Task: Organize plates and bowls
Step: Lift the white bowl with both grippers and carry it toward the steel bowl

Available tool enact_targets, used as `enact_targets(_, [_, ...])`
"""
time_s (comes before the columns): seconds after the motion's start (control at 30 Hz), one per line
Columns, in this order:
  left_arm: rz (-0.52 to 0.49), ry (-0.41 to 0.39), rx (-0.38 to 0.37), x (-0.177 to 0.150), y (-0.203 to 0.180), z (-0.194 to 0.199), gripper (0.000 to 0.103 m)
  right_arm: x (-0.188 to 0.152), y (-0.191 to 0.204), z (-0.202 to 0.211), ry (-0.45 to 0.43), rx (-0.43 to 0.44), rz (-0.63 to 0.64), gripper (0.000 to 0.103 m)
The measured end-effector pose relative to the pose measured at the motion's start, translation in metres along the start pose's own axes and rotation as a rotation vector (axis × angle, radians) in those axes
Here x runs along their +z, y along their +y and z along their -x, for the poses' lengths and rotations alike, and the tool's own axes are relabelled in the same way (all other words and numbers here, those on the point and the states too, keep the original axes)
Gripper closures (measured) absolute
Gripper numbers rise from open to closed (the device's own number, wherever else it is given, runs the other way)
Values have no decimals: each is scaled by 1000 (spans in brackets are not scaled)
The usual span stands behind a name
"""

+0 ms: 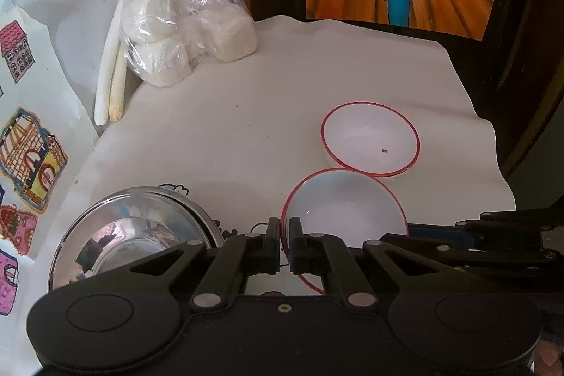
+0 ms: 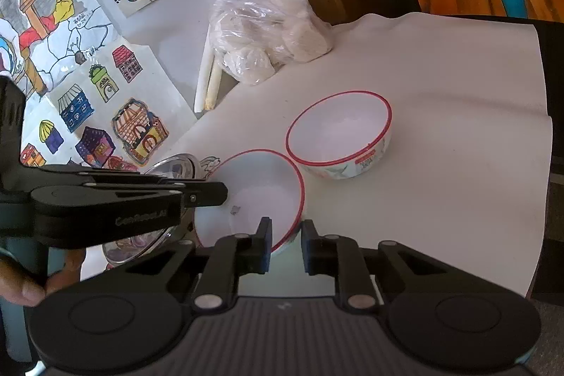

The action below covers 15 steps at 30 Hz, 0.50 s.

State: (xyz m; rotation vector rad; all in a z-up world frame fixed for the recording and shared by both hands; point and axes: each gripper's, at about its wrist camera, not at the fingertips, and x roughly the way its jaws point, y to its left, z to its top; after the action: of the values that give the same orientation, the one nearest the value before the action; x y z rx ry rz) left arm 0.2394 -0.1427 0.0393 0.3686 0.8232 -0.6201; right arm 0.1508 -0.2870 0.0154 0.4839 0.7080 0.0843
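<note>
Nearby, a shiny steel bowl (image 1: 134,235) crowded the tilted red-rimmed white bowl (image 1: 345,210), whose rim the left gripper (image 1: 284,245) pinched; the right gripper (image 2: 286,245) gaped around its opposite edge on the worktop (image 1: 229,129).

1. I see the near bowl (image 1: 347,210) as white with a thin red rim, tilted so its opening faces partly sideways, its rim pinched on one side (the edge nearest my left camera) between black pads.
2. The far bowl (image 2: 340,133) matches it: white inside, red rim, with a printed pattern on its outer wall. It sits upright on the white table cover, just beside the near bowl, rims about touching. A tiny dark speck lies inside it in my left view.
3. The steel bowl (image 1: 132,242) is shiny and reflective, upright at the cover's near-left edge, close to the tilted bowl.
</note>
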Motion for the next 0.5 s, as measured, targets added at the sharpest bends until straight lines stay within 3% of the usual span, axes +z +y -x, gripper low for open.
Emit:
enact_targets(0.23, [12, -25, 19, -3, -4, 10, 100, -1, -2, 2, -3, 10, -24, 87])
enact_targets(0.5, [27, -103, 28, -2, -2, 40, 100, 3, 7, 23, -65, 40, 3, 88])
